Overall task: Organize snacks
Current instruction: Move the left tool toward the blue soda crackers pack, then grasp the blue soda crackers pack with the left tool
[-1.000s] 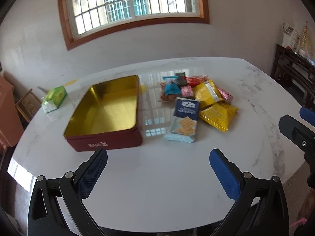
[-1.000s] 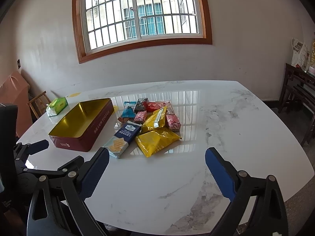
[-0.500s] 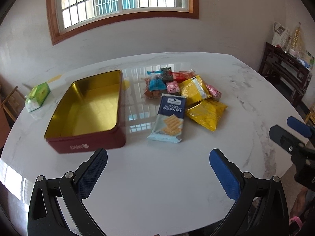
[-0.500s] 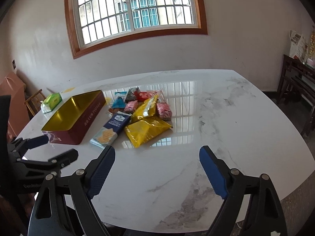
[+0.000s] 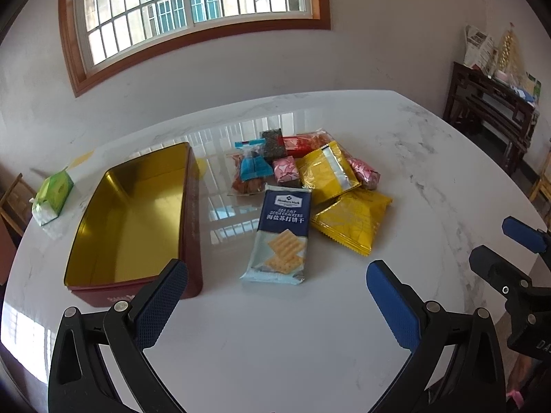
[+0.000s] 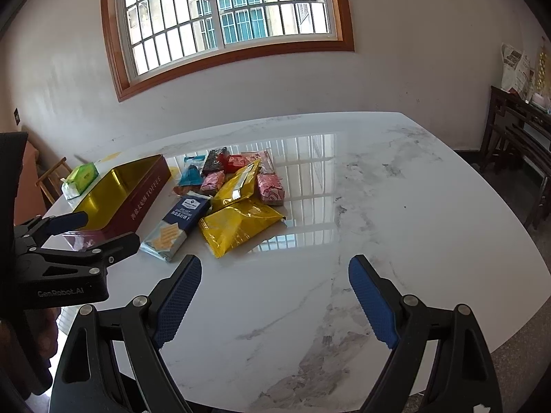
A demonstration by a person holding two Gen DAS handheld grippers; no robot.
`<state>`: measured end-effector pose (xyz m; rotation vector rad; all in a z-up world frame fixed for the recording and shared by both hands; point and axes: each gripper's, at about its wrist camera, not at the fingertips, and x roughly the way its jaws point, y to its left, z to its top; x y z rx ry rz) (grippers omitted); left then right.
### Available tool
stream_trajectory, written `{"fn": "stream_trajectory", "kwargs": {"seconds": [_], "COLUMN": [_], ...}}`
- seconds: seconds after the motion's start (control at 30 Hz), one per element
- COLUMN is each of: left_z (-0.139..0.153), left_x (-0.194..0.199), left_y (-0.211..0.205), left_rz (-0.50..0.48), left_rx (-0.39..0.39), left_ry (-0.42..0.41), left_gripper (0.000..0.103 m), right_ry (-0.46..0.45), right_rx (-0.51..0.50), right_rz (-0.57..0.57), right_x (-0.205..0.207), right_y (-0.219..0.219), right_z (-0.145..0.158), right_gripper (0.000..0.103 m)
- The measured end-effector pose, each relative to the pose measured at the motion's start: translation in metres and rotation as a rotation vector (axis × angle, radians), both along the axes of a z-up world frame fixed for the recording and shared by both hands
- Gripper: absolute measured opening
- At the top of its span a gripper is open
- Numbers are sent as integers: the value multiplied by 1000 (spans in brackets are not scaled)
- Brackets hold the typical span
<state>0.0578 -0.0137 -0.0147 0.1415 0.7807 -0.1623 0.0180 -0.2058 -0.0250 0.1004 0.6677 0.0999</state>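
A dark red tin (image 5: 137,213) with a gold inside stands lidless and empty on the left of the white marble table (image 5: 275,337). To its right lies a heap of snacks. A blue cracker pack (image 5: 280,237) is nearest, then two yellow bags (image 5: 351,220), pink sweets (image 5: 286,170), a light blue packet (image 5: 253,165) and a red packet (image 5: 303,143). My left gripper (image 5: 275,270) hovers open just short of the cracker pack, holding nothing. My right gripper (image 6: 275,261) is open and empty over bare table, to the right of the snacks (image 6: 241,227).
A green tissue pack (image 5: 53,196) lies left of the tin. A dark wooden sideboard (image 5: 492,103) stands at the right wall and a wooden chair (image 6: 51,175) behind the table's left end. The table's rounded near edge runs just under both grippers.
My left gripper has slid right and closer, so the cracker pack now sits between its fingers in view. The right gripper's jaws narrowed slightly and it sank a little toward the table.
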Motion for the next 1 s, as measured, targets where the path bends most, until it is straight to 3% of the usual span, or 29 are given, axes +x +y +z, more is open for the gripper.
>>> {"fn": "stream_trajectory", "kwargs": {"seconds": [0.83, 0.9, 1.0], "left_z": [-26, -28, -34], "left_x": [56, 60, 66], "left_y": [-21, -21, -21], "left_rz": [-122, -122, -136], "left_rx": [50, 51, 53], "left_ry": [108, 115, 151], "left_gripper": [103, 99, 84], "right_ry": [52, 56, 62], "right_rx": [13, 15, 20], "right_rz": [-20, -23, -26], "right_x": [21, 24, 27], "right_y": [-14, -16, -18], "right_z": [-17, -19, -21], "right_gripper": [86, 86, 86]}}
